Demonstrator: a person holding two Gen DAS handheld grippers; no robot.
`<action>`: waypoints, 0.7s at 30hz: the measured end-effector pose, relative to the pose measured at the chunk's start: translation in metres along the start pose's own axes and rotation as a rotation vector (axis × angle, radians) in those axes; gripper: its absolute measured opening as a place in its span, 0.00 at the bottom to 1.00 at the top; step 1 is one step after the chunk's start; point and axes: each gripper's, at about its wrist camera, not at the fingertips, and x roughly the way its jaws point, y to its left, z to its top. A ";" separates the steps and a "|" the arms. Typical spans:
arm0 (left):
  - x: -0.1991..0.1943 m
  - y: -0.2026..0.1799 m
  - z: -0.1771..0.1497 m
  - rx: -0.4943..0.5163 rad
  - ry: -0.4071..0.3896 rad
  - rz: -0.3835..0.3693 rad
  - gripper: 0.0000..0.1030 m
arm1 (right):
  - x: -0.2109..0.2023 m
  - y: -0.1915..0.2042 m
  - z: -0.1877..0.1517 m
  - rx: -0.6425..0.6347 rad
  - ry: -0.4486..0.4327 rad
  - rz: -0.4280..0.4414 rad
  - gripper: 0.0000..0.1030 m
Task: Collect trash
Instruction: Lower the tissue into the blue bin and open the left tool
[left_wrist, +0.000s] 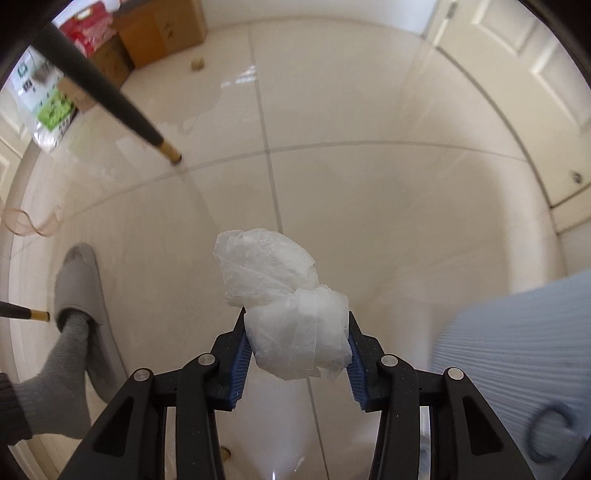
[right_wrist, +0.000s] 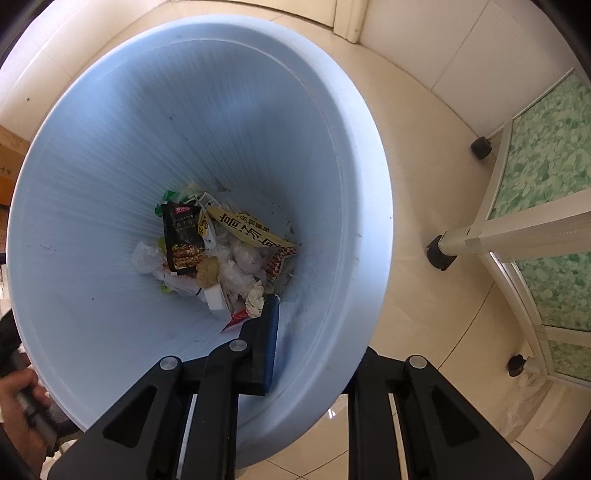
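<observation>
A crumpled white plastic wad (left_wrist: 291, 328) is clamped between the blue pads of the left hand-held gripper (left_wrist: 297, 345), above the tiled floor (left_wrist: 369, 184). The rim of the pale blue bin (right_wrist: 365, 206) is pinched by the nearly closed right hand-held gripper (right_wrist: 314, 347); wrappers and tissues (right_wrist: 218, 251) are piled at its bottom.

The right gripper (right_wrist: 314, 354) clamps the rim of the pale blue bin (right_wrist: 110, 147), wrappers (right_wrist: 218, 251) inside.

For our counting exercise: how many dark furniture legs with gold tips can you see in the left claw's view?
2. One leg slants down from the upper left; the other pokes in at the left edge beside the grey slipper. Others may lie outside the view.
</observation>
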 end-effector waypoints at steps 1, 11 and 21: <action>-0.005 0.001 0.002 0.005 -0.008 -0.008 0.40 | 0.000 0.000 0.000 0.003 -0.001 0.002 0.15; -0.031 -0.015 0.016 0.230 -0.085 -0.147 0.40 | -0.001 -0.002 -0.001 0.029 -0.005 0.034 0.15; 0.014 -0.024 0.034 0.498 -0.039 -0.296 0.40 | -0.001 -0.004 0.001 0.041 0.009 0.044 0.15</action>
